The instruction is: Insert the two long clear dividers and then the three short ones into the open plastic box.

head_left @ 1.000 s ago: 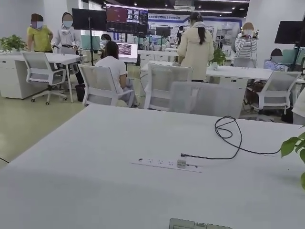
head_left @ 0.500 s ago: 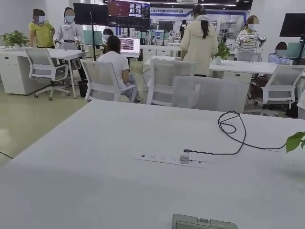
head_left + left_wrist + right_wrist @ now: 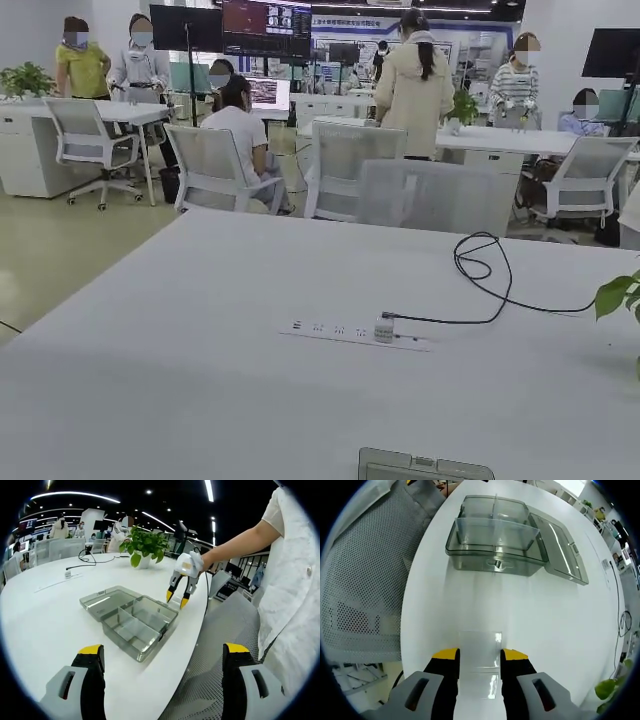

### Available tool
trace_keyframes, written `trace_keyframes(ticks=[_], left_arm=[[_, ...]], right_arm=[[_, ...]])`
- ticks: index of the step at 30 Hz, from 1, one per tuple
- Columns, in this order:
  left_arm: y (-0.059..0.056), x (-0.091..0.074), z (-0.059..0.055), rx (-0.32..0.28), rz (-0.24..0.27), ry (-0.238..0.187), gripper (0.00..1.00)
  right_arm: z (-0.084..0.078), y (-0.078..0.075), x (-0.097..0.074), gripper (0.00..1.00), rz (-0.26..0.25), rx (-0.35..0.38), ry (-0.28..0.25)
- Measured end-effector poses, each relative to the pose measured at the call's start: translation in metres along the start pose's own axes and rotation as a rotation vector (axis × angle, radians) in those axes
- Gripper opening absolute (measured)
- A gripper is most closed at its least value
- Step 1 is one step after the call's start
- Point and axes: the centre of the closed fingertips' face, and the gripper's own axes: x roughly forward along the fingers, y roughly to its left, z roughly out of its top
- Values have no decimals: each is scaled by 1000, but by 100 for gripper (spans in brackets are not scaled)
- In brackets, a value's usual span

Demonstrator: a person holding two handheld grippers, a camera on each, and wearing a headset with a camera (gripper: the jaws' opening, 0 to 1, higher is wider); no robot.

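Nothing on the white table has moved since half a second ago. Only your head camera has shifted a little, so the power strip and the black cable sit almost as before, and a grey edge of the plastic box shows at 6 o'clock of the head view.

From your left gripper, whose jaws stand wide apart with nothing between them, the plastic box lies ahead at about 11 o'clock. It is open, with its lid flat beside it, and some clear partitions stand inside. Beyond it, at 12 o'clock, your right gripper hangs near the table edge, with the potted plant farther back.

In the right gripper view, the right gripper has narrow jaws with a clear divider between them. They seem to press on its two edges, though the clear plastic makes the contact difficult to judge. The plastic box is at 12 o'clock, well apart from it.
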Motion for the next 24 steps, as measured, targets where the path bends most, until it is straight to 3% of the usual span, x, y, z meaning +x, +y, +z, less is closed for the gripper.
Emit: trace_keyframes(ticks=[4,11,18,21,24], left_arm=[[1,-2,2,-4,3,-6,100],[2,-5,9,-13,9,-16,100],[3,-6,42,-66,14,-98,97],[-1,-3,62,-107,-1,-152,95],[-5,1,74,-137,-16,-164,92]], right_arm=[[1,1,-4,33,-17,-10,0],[22,0,-30,33,-78,6,-67],[60,2,-71,33,-152,-11,-143],[80,5,-88,33,-178,-16,-182],[97,9,-102,33,-198,-30,-206]])
